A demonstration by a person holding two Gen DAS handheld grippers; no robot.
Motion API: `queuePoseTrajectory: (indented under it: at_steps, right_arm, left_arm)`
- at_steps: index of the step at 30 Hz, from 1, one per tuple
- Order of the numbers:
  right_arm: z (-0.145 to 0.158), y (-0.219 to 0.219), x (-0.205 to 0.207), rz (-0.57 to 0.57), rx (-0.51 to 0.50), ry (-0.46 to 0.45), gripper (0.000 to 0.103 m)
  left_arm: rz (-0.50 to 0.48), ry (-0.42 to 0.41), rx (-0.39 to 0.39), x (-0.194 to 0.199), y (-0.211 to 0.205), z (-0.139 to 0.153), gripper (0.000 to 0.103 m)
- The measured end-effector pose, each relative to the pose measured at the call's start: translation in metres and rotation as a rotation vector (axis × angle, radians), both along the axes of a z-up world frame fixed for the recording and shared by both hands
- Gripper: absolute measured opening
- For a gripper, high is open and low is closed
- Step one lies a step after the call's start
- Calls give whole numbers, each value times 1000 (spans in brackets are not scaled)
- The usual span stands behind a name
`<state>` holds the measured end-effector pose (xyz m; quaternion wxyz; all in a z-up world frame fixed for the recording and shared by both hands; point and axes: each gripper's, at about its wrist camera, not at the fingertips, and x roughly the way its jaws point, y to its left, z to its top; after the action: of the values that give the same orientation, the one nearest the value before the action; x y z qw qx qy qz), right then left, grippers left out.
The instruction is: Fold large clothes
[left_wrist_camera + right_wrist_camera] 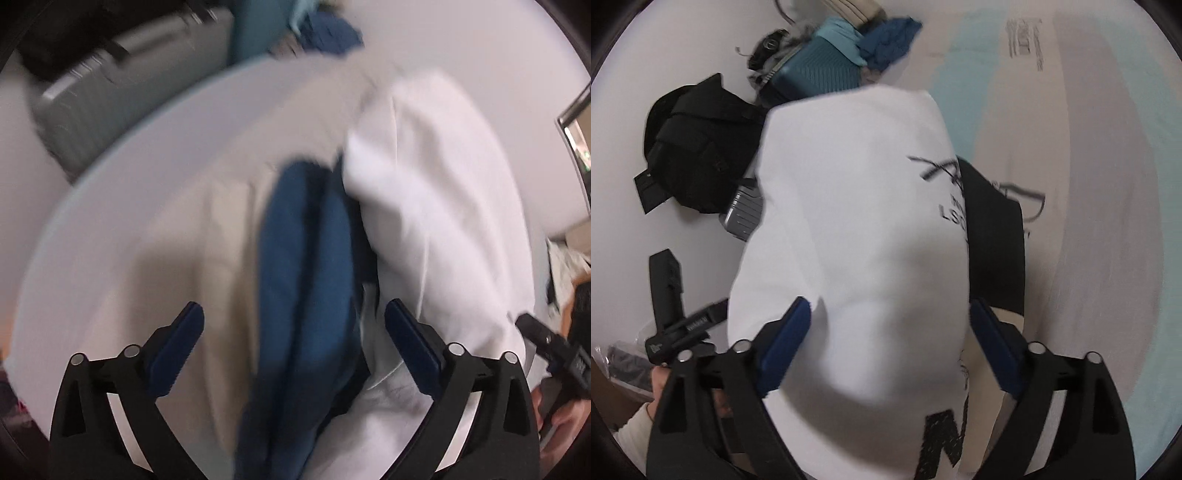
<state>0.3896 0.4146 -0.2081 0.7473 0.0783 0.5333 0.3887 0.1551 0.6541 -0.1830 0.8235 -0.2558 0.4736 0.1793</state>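
Left wrist view: one blue garment and one white garment lie on a pale round table. The left gripper hangs above with its jaws spread wide, holding nothing; the blue folds run between them.

Right wrist view: one white printed shirt fills the gap of the right gripper, jaws wide apart, clamping nothing. Two suitcases, one teal and one silver, stand behind it.

Soft, even indoor light, faint shadows, heavy motion blur throughout, fisheye-bent edges with dark vignetted corners.
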Motion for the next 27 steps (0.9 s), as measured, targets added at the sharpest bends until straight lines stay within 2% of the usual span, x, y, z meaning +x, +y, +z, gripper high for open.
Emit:
queuePoseTrajectory:
  at_steps: [2, 4, 6, 7, 8, 9, 10, 11, 13, 15, 16, 17, 18, 20, 22, 24, 27]
  right_arm:
    - [12, -3, -4, -18, -12, -61, 95]
    - [24, -5, -9, -60, -21, -113, 96]
    - [36, -10, -17, -85, -36, -164, 96]
    - [42, -15, -22, -88, -34, -185, 96]
    - [49, -20, -28, -96, -41, -216, 96]
    - [56, -25, -33, -103, -53, -245, 96]
    - [65, -36, -42, -115, -71, -290, 96]
    - [74, -51, -52, -138, -101, -342, 96]
    - [87, -77, -72, -161, -135, -395, 96]
    - [99, -117, -97, -179, -151, -402, 96]
    - [105, -137, -111, -194, -170, -406, 96]
    - [112, -159, -125, -216, -199, -417, 96]
    - [122, -187, -145, -248, -239, -435, 96]
    - [143, -234, -183, -287, -308, -497, 96]
    - [157, -264, -210, -298, -376, -545, 96]
    - [170, -297, -236, -317, -447, -583, 96]
    - [177, -351, -263, -354, -461, -566, 96]
  left_arm:
    - [29, -14, 57, -12, -3, 18, 97]
    - [41, -55, 85, -39, -12, 32, 97]
    - [46, -60, 156, -35, -23, 49, 97]
    - [40, -74, 201, -40, -29, 71, 97]
    - [41, -85, 238, -27, -44, 67, 97]
    - [37, -96, 273, -34, -60, 81, 97]
    - [28, -101, 283, -24, -75, 91, 97]
    - [19, -103, 285, -8, -52, 102, 97]
    - [-1, -138, 289, -24, -75, 122, 97]
    - [-25, -138, 356, -40, -108, 122, 97]
    - [-59, -148, 398, -53, -137, 132, 97]
    - [-76, -153, 412, -56, -148, 134, 97]
    - [-112, -156, 428, -65, -176, 140, 97]
    - [-173, -142, 451, -73, -214, 134, 97]
    - [-240, -140, 458, -81, -254, 128, 97]
    - [-309, -133, 444, -91, -303, 134, 97]
    - [-351, -140, 439, -100, -355, 141, 97]
